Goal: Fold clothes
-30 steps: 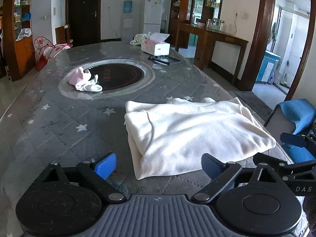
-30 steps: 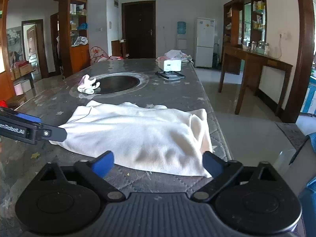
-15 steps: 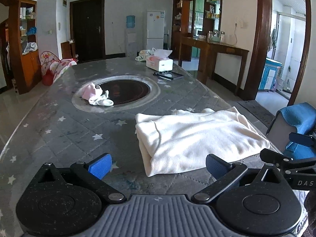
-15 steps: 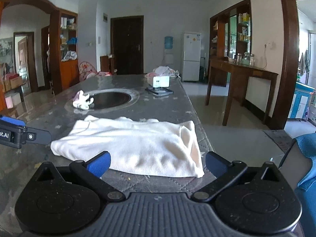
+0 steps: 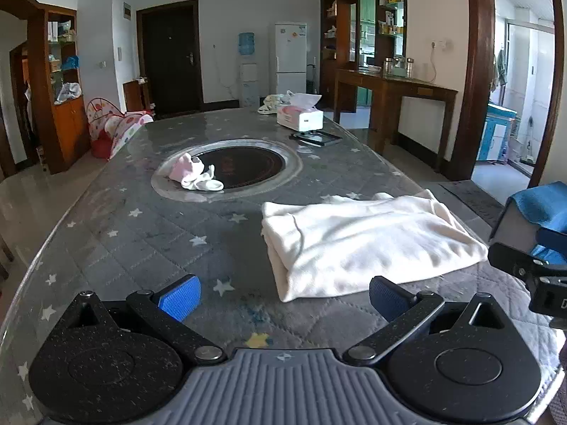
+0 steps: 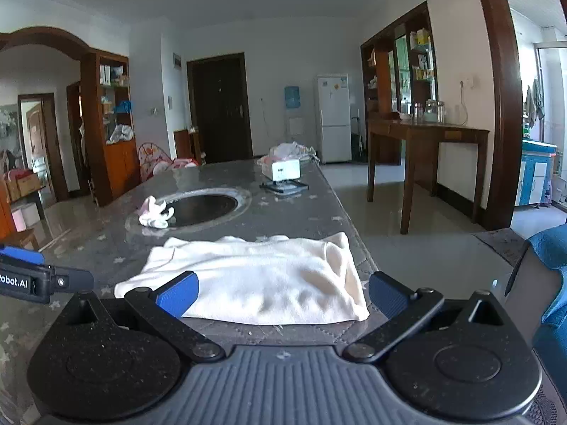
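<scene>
Both tongs spread wide, empty | left tongs (image 5: 283,295) | right tongs (image 6: 281,292) | clear of folded cream garment (image 5: 368,241)

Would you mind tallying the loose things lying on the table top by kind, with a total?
Folded cream garment: 1
Small pink and white clothing bundle by the round inset: 1
Crumpled cloth heap at the far end: 1
Tissue box: 1
Flat dark tray-like item: 1
Total: 5
</scene>
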{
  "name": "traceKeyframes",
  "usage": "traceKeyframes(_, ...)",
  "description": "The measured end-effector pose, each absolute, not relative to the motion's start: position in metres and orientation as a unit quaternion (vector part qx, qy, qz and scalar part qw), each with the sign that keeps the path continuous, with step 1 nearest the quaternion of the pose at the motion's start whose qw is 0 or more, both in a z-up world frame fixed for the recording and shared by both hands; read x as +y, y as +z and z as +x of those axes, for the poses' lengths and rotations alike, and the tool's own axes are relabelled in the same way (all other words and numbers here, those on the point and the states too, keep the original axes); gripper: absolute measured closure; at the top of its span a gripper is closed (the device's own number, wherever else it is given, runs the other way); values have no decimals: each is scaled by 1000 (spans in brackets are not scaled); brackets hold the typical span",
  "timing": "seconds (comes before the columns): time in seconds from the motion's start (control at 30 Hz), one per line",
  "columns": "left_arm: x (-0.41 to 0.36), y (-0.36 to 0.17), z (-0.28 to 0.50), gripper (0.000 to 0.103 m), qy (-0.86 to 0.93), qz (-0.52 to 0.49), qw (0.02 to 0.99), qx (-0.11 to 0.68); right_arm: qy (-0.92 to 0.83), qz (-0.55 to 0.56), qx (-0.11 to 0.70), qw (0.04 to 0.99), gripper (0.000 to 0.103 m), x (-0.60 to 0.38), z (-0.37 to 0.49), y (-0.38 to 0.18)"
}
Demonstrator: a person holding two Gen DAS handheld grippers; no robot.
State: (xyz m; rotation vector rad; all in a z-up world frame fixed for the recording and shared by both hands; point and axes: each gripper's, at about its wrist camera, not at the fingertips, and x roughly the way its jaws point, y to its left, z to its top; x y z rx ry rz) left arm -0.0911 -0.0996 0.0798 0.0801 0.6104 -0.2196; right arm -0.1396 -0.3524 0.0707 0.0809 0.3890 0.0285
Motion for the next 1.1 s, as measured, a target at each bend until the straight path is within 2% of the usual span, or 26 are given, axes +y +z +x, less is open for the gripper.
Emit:
traceKeyframes(0.4,-107,82,-117,0,-124,68,945,296,31,32,188,981,0,-341,-162,77)
traceKeyframes(1.1,-104,82,-138,0,-104,78,949,287,35,51,248,967,0,-323,-187,71)
